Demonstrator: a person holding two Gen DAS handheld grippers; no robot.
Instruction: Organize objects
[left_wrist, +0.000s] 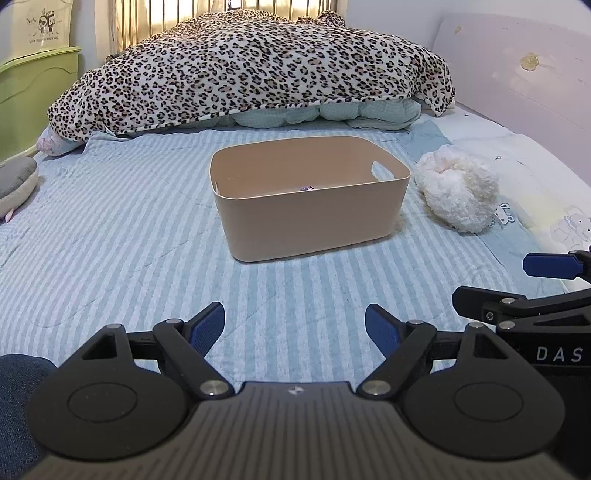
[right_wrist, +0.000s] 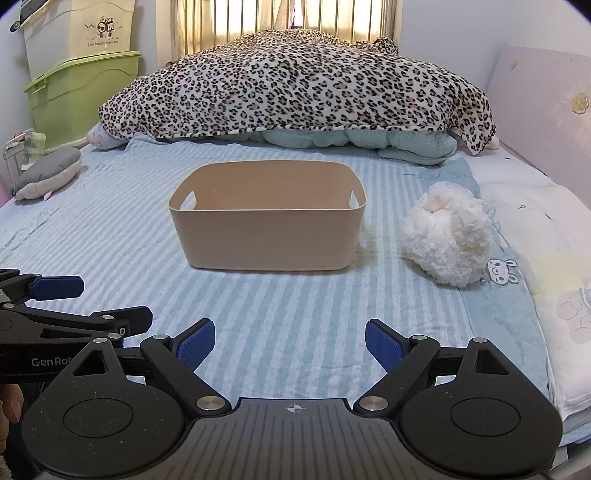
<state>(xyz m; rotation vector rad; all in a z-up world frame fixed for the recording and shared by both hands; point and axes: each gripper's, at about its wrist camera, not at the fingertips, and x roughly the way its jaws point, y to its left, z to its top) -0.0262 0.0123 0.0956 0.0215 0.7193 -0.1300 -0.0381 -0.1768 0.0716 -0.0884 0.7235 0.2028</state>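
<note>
A tan plastic bin (left_wrist: 314, 221) with handle cut-outs sits on the striped bed ahead of both grippers; it also shows in the right wrist view (right_wrist: 269, 240). A small purple item (left_wrist: 307, 188) lies inside it, mostly hidden. A white fluffy plush (left_wrist: 458, 192) lies to the right of the bin, also in the right wrist view (right_wrist: 447, 236). My left gripper (left_wrist: 294, 326) is open and empty above the bedspread. My right gripper (right_wrist: 290, 341) is open and empty beside it.
A leopard-print blanket (right_wrist: 295, 85) is heaped over quilts at the back. A grey plush (right_wrist: 48, 173) lies at the left edge. Green and white storage boxes (right_wrist: 81, 88) stand at the left. A pink headboard (right_wrist: 546, 103) runs along the right.
</note>
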